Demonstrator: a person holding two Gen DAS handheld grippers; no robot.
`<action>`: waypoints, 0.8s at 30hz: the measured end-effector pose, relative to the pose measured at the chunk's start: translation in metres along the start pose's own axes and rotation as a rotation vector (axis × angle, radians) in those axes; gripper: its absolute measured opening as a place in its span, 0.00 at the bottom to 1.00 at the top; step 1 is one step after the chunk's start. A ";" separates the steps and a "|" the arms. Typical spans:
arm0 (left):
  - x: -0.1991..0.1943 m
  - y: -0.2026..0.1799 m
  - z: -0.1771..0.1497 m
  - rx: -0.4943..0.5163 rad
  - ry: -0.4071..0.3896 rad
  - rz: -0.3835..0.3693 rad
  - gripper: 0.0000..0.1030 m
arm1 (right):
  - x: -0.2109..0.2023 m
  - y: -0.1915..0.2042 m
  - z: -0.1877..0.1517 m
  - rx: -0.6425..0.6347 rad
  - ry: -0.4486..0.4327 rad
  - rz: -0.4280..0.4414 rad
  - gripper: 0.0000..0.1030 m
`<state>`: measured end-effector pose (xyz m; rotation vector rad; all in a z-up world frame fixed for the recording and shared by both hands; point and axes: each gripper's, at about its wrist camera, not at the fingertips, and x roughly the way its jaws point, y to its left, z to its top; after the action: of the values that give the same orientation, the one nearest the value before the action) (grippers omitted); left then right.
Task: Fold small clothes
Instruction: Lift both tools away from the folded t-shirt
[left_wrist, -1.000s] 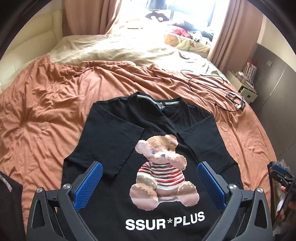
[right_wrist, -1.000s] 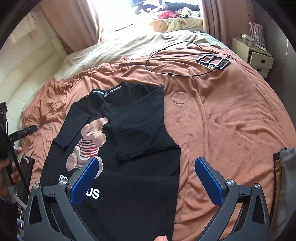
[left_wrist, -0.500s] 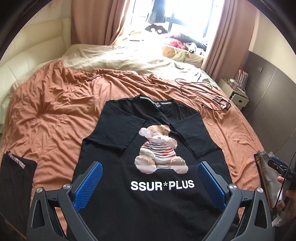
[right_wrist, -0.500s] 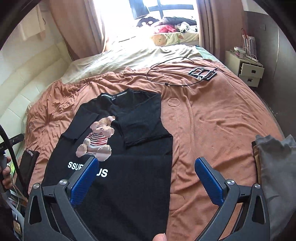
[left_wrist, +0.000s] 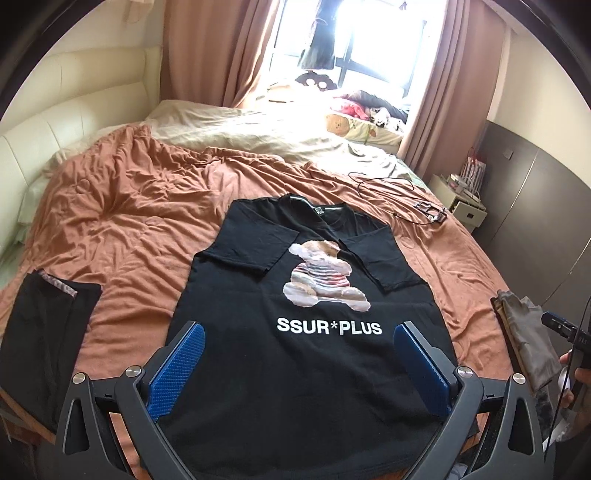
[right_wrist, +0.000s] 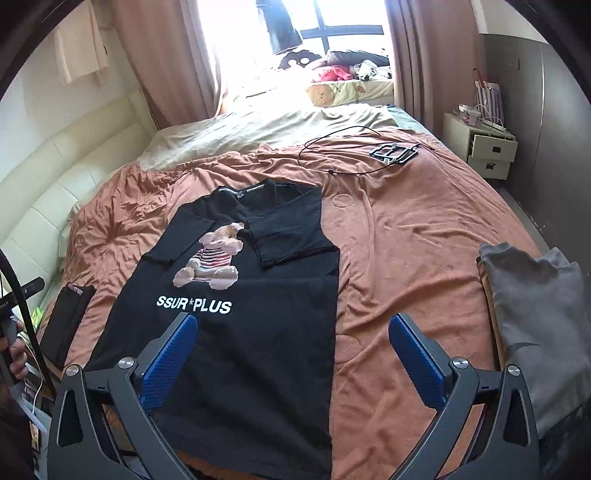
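Observation:
A black T-shirt (left_wrist: 306, 369) with a bear print and white "SSUR*PLUS" lettering lies flat on the orange bedspread, both sleeves folded inward over the chest. It also shows in the right wrist view (right_wrist: 251, 332). My left gripper (left_wrist: 299, 365) is open and empty, held above the shirt's lower half. My right gripper (right_wrist: 291, 354) is open and empty, above the shirt's right edge near the hem.
A folded black garment (left_wrist: 40, 347) lies at the bed's left edge. Folded grey clothes (right_wrist: 535, 317) lie at the right edge. A black cable and buckle (right_wrist: 391, 151) lie farther up the orange bedspread (right_wrist: 424, 236). A nightstand (right_wrist: 484, 147) stands at the right.
Both grippers have pulled back and risen from the shirt, so more of the shirt, the bed and the room is in view. Both stay open and empty.

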<state>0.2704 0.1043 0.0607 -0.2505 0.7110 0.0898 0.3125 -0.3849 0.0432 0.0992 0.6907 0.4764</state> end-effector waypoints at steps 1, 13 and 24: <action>-0.008 0.002 -0.005 0.001 -0.012 0.001 1.00 | -0.006 -0.001 -0.005 0.001 -0.011 0.001 1.00; -0.068 0.037 -0.054 -0.019 -0.098 0.012 1.00 | -0.054 0.004 -0.058 0.000 -0.110 -0.052 1.00; -0.095 0.067 -0.099 -0.022 -0.164 0.068 1.00 | -0.062 -0.005 -0.103 0.034 -0.183 -0.064 1.00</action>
<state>0.1249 0.1436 0.0377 -0.2369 0.5556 0.1804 0.2071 -0.4247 -0.0009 0.1500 0.5205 0.3888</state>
